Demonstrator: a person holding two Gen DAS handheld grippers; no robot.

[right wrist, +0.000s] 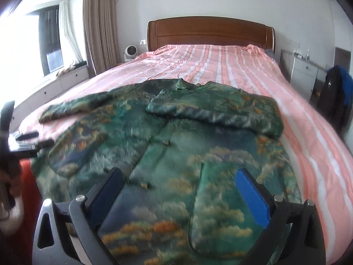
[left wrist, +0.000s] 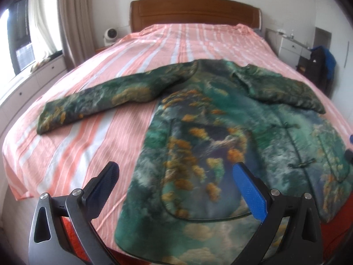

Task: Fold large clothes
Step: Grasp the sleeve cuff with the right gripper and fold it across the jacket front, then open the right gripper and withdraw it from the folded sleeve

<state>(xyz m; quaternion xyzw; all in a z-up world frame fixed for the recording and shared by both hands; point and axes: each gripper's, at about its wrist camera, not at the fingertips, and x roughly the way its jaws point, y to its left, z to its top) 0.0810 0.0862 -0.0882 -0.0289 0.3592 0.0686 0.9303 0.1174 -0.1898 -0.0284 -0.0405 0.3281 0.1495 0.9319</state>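
A large green jacket (left wrist: 209, 132) (right wrist: 176, 143) with orange and cream print lies flat, front up, on the bed. Its collar points toward the headboard. One sleeve (left wrist: 99, 97) (right wrist: 66, 108) stretches out to the left over the sheet. The other sleeve (left wrist: 282, 88) (right wrist: 209, 110) is folded in across the chest. My left gripper (left wrist: 176, 172) is open above the jacket's lower left part, nothing between its fingers. My right gripper (right wrist: 179, 176) is open wide over the lower right part, holding nothing. The left gripper (right wrist: 36, 139) also shows at the left edge of the right wrist view.
The bed has a pink striped sheet (left wrist: 88, 143) (right wrist: 308, 132) and a wooden headboard (left wrist: 194, 11). A small white fan (left wrist: 109, 35) stands at the back left. A white nightstand (right wrist: 304, 72) and dark and blue clothing (right wrist: 337, 97) are on the right. A window bench (left wrist: 33, 77) runs along the left.
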